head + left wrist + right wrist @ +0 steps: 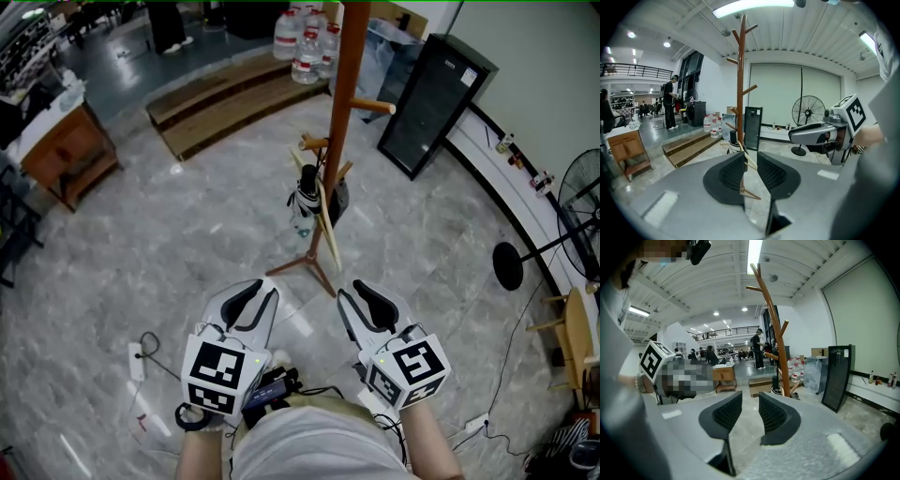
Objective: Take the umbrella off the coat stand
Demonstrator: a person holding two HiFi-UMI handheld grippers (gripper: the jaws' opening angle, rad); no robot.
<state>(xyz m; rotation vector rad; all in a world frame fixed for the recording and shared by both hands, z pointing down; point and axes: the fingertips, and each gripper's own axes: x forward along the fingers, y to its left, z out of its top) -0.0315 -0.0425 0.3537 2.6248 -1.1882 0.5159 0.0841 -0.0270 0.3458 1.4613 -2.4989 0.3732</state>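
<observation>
Grey marbled floor (pixel 169 253) bears the coat stand (pixel 349 94) near a black cabinet (pixel 431 103)

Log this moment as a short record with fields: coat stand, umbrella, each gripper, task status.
coat stand: brown wooden pole with pegs, upright, ahead of both grippers
umbrella: hangs low on the stand, close to the pole
left gripper: jaws apart, empty, short of the stand
right gripper: jaws apart, empty, short of the stand
task status: not yet begun; umbrella untouched
</observation>
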